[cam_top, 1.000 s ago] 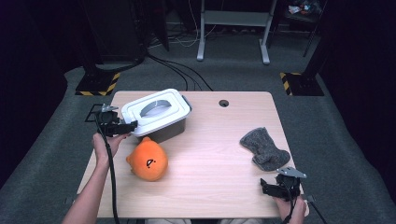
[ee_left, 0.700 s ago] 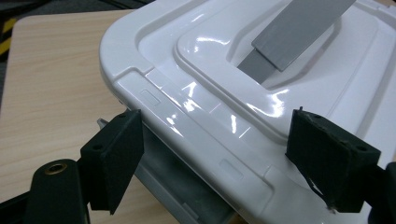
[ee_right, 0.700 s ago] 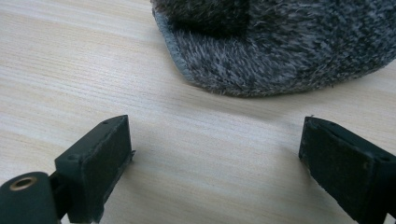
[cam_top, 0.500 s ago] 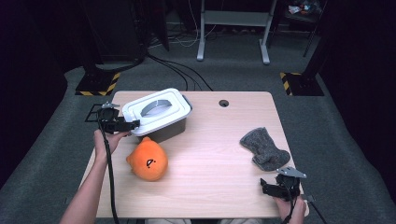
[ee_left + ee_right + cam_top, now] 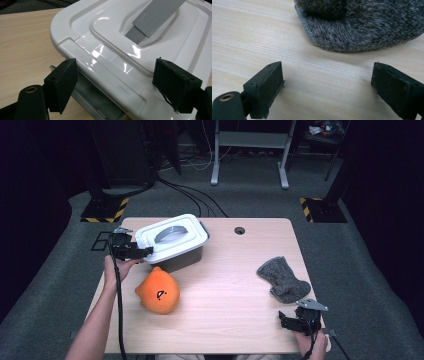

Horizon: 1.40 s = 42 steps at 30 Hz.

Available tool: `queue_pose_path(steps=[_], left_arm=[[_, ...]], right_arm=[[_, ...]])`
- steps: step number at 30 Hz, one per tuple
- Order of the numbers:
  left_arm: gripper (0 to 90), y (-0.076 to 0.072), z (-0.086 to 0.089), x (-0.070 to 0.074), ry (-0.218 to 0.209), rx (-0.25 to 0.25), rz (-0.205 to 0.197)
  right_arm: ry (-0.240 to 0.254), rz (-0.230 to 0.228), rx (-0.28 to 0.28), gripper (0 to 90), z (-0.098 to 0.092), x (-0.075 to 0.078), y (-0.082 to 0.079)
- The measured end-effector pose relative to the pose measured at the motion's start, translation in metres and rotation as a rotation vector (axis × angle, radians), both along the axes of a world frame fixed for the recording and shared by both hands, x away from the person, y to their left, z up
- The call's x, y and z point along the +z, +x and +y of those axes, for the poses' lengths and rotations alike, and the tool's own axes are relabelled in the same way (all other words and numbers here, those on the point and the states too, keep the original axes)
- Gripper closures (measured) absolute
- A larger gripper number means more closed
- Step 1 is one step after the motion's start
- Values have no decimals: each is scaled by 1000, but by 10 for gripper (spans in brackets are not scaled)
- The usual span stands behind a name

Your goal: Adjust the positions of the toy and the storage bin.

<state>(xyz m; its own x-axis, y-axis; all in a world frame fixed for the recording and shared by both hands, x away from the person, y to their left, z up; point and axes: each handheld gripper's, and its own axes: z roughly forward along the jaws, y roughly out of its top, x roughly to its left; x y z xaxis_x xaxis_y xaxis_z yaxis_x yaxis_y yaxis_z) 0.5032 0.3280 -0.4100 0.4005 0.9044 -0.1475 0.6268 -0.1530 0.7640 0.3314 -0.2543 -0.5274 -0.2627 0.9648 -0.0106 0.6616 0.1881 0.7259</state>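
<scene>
While my left gripper (image 5: 142, 253) straddles the white lid's (image 5: 105, 50) edge, its jaws gape, pads not pressing. My right gripper (image 5: 329, 87) rests wide open, empty, the grey mitten (image 5: 362, 22) just ahead.

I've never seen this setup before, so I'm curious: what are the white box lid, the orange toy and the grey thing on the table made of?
The white lid looks like glossy moulded plastic: it throws sharp light reflections. Its grey handle seems matte plastic. The orange toy looks like soft plush, rounded and without shine. The grey thing is fuzzy fabric with a stitched rim, perhaps fleece or knit. The table shows a pale wood grain, possibly laminate.
</scene>
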Motion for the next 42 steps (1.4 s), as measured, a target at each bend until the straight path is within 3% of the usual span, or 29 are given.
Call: queue_pose_path(steps=[18, 29, 42], left_arm=[[196, 14, -11, 0, -3, -78, -2], [198, 24, -25, 5, 66, -142, 1], [200, 30, -34, 8, 92, -211, 15]], right_arm=[[-4, -4, 3, 105, 0, 0, 0], [-9, -7, 1, 106, 1, 0, -1], [-10, -10, 9, 107, 1, 0, -1]])
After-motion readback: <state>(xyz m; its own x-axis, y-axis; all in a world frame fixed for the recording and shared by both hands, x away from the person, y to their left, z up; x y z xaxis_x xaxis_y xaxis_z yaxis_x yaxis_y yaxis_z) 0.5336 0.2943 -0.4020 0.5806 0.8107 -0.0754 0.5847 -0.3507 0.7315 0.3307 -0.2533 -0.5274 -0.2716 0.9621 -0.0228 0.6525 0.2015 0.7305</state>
